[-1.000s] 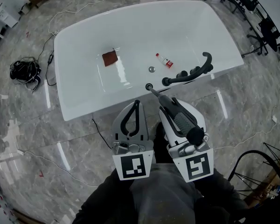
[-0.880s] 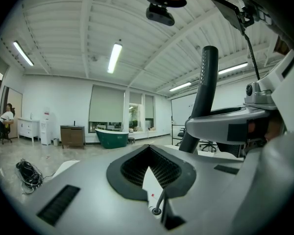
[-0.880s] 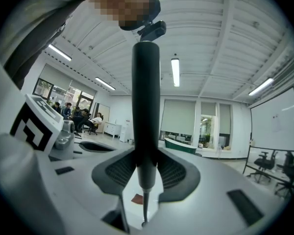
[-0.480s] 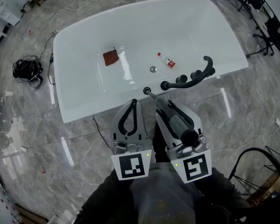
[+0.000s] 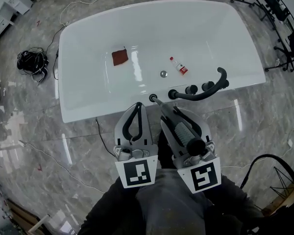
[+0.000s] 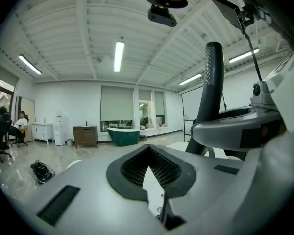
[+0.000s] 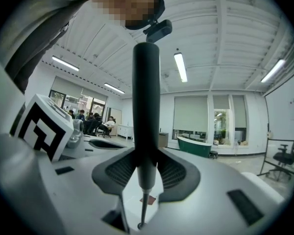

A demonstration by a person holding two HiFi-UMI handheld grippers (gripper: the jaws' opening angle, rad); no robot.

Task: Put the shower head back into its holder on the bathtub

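Glossy white bathtub [image 5: 88,106] on veined grey marble floor [image 5: 44,146]. My right gripper [image 5: 170,112] clamps its fingers on the black ribbed shower head [image 5: 185,130], whose tip is just beside the rim's round holder [image 5: 153,97]. My left gripper [image 5: 137,106] has its fingers closed on nothing.

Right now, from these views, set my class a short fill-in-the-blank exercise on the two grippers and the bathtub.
The right gripper is clamped on the ____.
The left gripper is shut and holds ____.
The small bottle lies ____ the bathtub.
Missing words: shower head; nothing; inside.
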